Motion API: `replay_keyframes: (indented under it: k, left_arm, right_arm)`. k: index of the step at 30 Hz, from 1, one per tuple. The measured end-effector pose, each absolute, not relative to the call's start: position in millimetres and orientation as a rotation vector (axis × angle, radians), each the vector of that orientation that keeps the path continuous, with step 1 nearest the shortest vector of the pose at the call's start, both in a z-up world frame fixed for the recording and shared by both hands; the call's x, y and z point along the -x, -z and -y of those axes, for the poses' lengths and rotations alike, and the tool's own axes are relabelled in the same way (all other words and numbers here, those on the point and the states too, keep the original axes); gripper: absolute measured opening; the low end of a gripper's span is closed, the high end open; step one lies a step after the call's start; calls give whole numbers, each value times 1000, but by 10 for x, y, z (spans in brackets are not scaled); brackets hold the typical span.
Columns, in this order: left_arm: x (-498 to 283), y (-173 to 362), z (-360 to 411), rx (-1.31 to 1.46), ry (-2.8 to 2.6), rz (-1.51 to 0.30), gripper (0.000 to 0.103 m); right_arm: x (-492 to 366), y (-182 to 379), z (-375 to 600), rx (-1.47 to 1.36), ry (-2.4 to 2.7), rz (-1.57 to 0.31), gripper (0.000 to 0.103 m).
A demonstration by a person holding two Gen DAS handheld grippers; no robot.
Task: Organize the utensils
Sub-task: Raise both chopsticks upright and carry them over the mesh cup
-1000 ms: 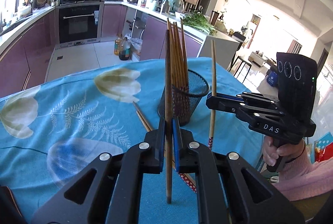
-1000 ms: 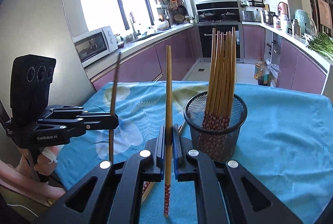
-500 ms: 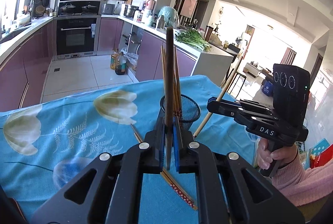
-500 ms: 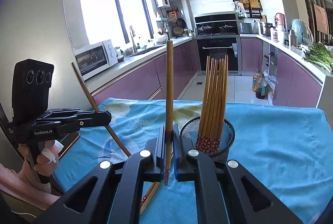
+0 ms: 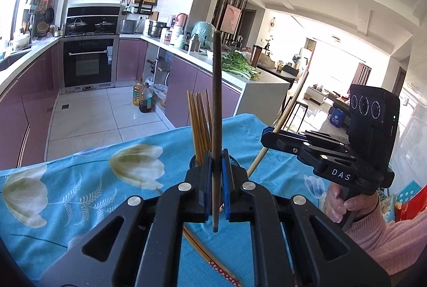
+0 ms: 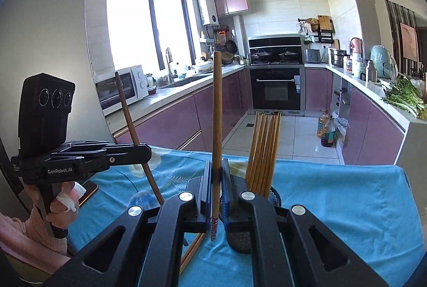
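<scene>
- Left gripper (image 5: 216,175): fingers closed on one dark chopstick (image 5: 216,105), held upright, its lower end hanging free just below the fingers. In the right wrist view the same gripper (image 6: 145,152) shows at the left, and its chopstick (image 6: 128,113) leans there, top toward the left.
- Right gripper (image 6: 216,181): fingers clamped on a lighter chopstick (image 6: 217,111), upright, with the red-patterned end poking out below. Seen from the left wrist camera, this gripper (image 5: 267,136) is off to the right and its chopstick (image 5: 291,103) tilts, top to the right.
- Both grippers are raised above the tabletop (image 5: 80,180), which carries a blue cloth with a pale flower print.
- Black mesh cup (image 6: 275,196) stands on the cloth, mostly hidden behind the right gripper's fingers. A bundle of chopsticks (image 6: 264,145) stands in it, tips up, fanned slightly. In the left wrist view the bundle (image 5: 198,124) rises just behind the left fingers.
- Two more chopsticks (image 5: 210,260) lie flat on the cloth, side by side, patterned ends toward the camera, partly under the left gripper.
- A hand (image 5: 344,204) in a pink sleeve holds the right gripper's handle; another hand (image 6: 60,207) holds the left one's.
- Behind: kitchen with purple cabinets, oven (image 6: 276,89), microwave (image 6: 120,87), greens (image 5: 237,64) on the counter.
</scene>
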State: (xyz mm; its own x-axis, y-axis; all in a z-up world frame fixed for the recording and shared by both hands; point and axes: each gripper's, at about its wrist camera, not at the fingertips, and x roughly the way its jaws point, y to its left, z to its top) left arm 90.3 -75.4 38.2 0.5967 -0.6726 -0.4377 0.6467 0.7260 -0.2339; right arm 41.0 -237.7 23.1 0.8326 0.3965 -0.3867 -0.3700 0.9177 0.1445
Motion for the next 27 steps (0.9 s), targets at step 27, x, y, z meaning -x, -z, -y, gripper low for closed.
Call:
replay_keyframes:
  k: [27]
  left_arm:
    - [-987,-675,966,27,808,-445,8]
  right_arm:
    - [-408,-507,2402,-44,-385,-337,6]
